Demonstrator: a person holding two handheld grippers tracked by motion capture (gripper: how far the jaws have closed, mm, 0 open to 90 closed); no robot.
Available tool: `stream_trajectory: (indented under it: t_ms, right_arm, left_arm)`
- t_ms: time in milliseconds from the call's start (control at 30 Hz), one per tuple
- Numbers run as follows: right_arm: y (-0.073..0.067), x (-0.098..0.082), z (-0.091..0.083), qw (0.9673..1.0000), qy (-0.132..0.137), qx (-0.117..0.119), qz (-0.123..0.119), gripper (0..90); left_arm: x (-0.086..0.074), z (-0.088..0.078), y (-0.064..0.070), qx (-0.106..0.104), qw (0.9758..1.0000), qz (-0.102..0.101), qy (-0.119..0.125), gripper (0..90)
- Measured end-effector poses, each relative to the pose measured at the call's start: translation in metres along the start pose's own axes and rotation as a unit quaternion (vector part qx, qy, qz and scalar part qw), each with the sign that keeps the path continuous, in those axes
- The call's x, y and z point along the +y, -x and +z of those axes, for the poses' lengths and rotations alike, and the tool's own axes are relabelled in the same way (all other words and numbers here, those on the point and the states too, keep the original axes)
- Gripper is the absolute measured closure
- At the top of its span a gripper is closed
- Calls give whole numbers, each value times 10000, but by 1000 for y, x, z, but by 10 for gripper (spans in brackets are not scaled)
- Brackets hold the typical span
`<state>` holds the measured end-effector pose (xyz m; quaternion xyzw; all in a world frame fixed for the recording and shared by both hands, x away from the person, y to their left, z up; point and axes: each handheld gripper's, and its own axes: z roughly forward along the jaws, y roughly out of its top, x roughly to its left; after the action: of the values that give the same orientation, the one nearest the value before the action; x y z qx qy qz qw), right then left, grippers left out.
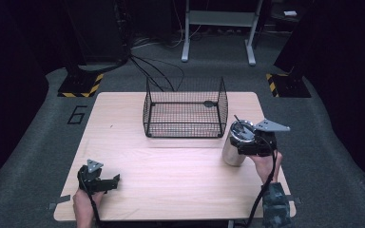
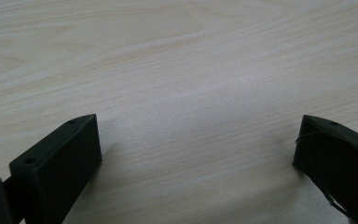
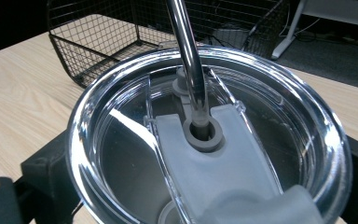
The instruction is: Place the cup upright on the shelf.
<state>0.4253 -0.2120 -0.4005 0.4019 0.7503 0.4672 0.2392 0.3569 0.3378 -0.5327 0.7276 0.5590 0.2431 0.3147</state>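
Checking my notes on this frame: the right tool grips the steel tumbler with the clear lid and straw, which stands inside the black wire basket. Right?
Not quite: the steel tumbler, gripped by the right tool, stands on the wooden table beside the black wire basket, not inside; the high view shows it.

Black wire basket [image 1: 185, 108] on wooden table [image 1: 171, 161]

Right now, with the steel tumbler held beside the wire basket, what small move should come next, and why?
Probably lift the stainless steel tumbler with clear lid and straw a little. The right gripper has its jaws around it, it looks to stand on the wooden table, and the black wire basket wall stands higher than its base.
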Motion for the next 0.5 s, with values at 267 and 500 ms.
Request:
stream_trajectory:
  t_ms: [267, 500]
  right_arm:
    - [-9, 9, 3, 9999, -12, 108, -93, 35]
    - [-16, 17, 10, 9996, -53, 230, -132, 35]
  left_arm:
    - [0, 0, 0, 3, 10000, 7, -3, 4]
    - [0, 0, 0, 4, 10000, 3, 0, 4]
